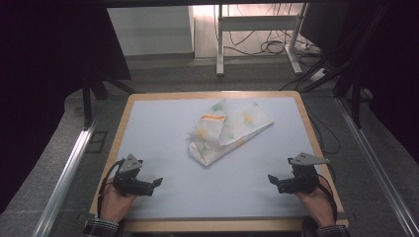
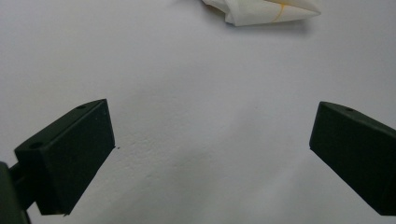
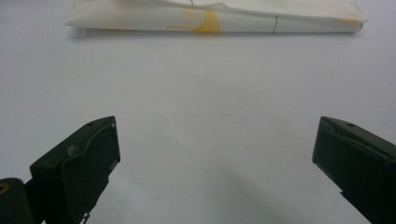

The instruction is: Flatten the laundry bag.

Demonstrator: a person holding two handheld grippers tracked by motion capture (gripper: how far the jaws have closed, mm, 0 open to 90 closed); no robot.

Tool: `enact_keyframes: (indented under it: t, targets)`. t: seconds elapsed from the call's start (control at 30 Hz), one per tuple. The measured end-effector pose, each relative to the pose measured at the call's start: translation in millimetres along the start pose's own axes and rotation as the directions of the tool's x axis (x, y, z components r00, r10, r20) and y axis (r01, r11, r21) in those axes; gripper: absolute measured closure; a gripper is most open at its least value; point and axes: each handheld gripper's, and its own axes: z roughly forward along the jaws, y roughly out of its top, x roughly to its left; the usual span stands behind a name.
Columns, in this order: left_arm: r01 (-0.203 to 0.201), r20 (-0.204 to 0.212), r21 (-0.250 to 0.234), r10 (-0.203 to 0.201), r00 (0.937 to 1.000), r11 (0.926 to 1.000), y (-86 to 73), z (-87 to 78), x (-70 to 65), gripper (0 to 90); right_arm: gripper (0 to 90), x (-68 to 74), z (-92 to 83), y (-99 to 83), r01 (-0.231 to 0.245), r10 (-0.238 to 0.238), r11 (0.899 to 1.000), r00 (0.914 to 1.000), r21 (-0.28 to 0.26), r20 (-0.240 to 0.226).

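My left gripper sits low over the near left part of the table with its two black jaws spread wide and nothing between them, and my right gripper mirrors it at the near right, jaws just as wide and empty. In the left gripper view and the right gripper view I see only bare surface between the jaws. The crumpled white cloth with orange and green printed patches lies folded over itself near the middle of the table, a little to the far side, well apart from both grippers; its edge shows at the top of the left gripper view and its long folded edge across the top of the right gripper view. It rests on the pale grey mat that covers the wooden-rimmed table. My hands come in from the near edge, plaid cuffs at the wrists.
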Motion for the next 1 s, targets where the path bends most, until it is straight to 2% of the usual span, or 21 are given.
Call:
enact_keyframes:
  t: [0.2, 0.3, 0.47, 0.6, 0.8, 1.0]
  targets:
    - [-0.002, 0.019, -0.013, 0.002, 0.9998, 0.9999, 5.3, 2.1, -4.3, 0.0, 0.8, 0.2, 0.7, 0.2, 0.003, -0.003, 1.000, 1.0000, 0.002, 0.001]
    - [-0.031, -0.003, -0.008, 0.031, 0.9995, 0.9995, 8.3, 3.1, -7.5, 0.0, 0.8, 0.8, 1.1, 0.6, 0.010, -0.010, 1.000, 0.9999, 0.001, 0.003]
    - [-0.025, 0.008, -0.023, 0.025, 0.9997, 0.9994, 12.0, 4.6, -8.7, 3.0, 1.3, 1.8, 2.1, 1.3, 0.017, -0.017, 1.000, 0.9999, 0.007, 0.004]
    - [-0.038, 0.012, -0.024, 0.038, 0.9992, 0.9990, 16.0, 8.7, -10.2, 6.0, 1.4, 2.5, 3.1, 2.0, 0.022, -0.022, 1.000, 0.9997, 0.009, 0.006]
    - [-0.068, 0.054, -0.013, 0.069, 0.9962, 0.9976, 23.1, 17.4, -12.2, 12.0, 1.6, 4.0, 5.3, 3.1, 0.025, -0.025, 1.000, 0.9997, 0.015, 0.004]
    - [-0.064, 0.086, -0.033, 0.067, 0.9940, 0.9974, 31.0, 22.7, -13.5, 14.9, 1.6, 5.0, 7.8, 4.4, 0.024, -0.024, 1.000, 0.9997, 0.017, 0.000]
